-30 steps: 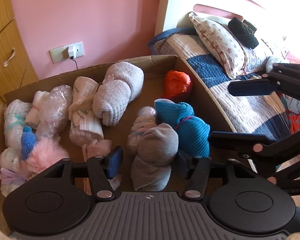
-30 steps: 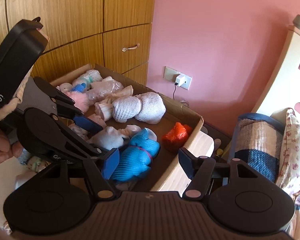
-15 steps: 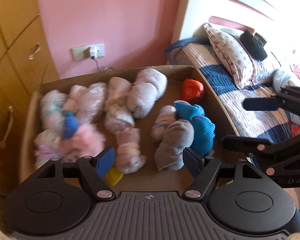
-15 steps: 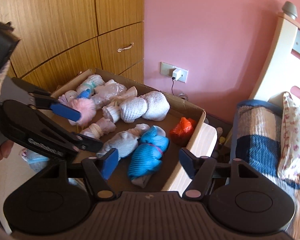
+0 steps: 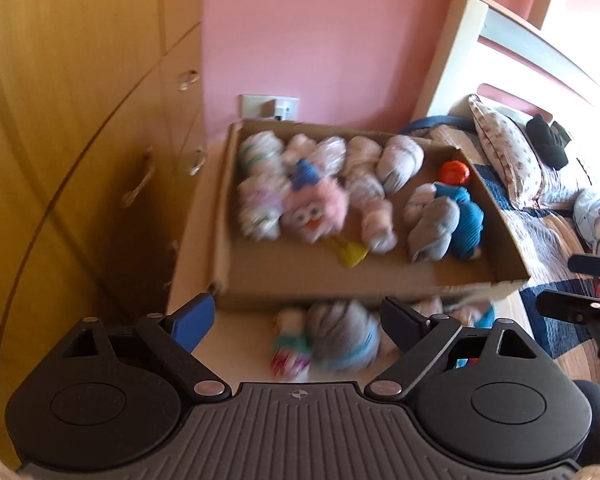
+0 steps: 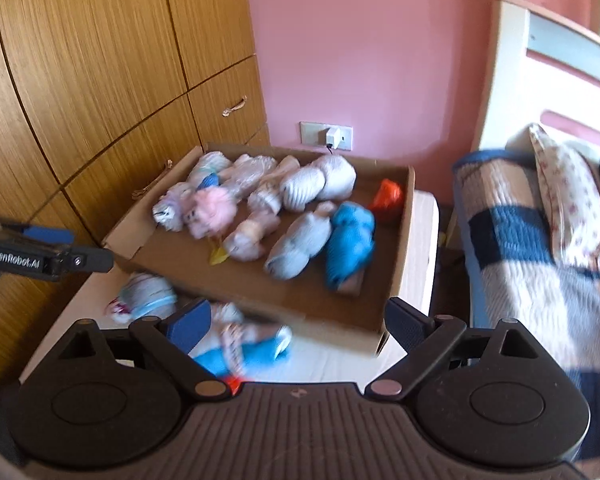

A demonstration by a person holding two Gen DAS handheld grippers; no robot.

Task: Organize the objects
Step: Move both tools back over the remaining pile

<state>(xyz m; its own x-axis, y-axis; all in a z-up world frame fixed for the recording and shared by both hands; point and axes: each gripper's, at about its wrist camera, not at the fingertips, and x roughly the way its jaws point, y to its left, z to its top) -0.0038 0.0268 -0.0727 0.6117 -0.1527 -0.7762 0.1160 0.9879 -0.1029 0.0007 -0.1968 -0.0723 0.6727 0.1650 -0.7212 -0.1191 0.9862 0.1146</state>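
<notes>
My left claw (image 5: pixel 296 316) and right claw (image 6: pixel 296 320) had just spread wide, gripping nothing. The cardboard box (image 6: pixel 396 256) of rolled socks (image 6: pixel 296 244) sat on the table (image 6: pixel 424 216) between wardrobe (image 6: pixel 100 60) and bed (image 6: pixel 512 216); loose bundles (image 5: pixel 340 336) lay before it. Only my left view showed the black garment (image 5: pixel 546 144) on the bed

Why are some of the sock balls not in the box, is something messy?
A few are out of place. Most rolled sock bundles sit in the cardboard box, but a grey-and-blue bundle and a blue bundle lie loose on the white tabletop just in front of it. Nothing looks spilled or broken.
</notes>
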